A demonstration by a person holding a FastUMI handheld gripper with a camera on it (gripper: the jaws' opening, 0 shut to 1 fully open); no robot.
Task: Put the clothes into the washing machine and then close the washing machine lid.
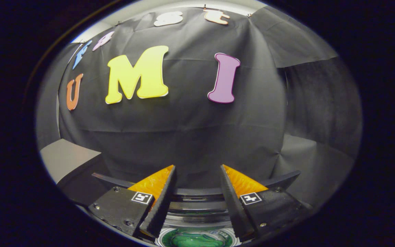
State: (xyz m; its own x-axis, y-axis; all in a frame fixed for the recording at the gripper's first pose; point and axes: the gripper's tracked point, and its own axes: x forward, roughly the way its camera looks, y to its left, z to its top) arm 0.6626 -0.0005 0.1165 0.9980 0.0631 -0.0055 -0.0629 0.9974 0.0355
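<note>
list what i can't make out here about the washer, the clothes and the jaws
- Washing machine: gripper view, mostly hidden behind the gripper; lid state unclear.
- Green thing in the drum: cut off low between the fingers; cannot tell if it is clothing.
- Gripper: jaws apart, holding nothing.

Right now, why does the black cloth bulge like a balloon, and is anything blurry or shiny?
In the gripper view the fisheye lens bows the cloth wall outward; light fades toward the sides. The open gripper looks sharp, nothing between its fingers. Below them, the washing machine rim shows curved highlights, and a green glossy patch is soft and unclear.
</note>
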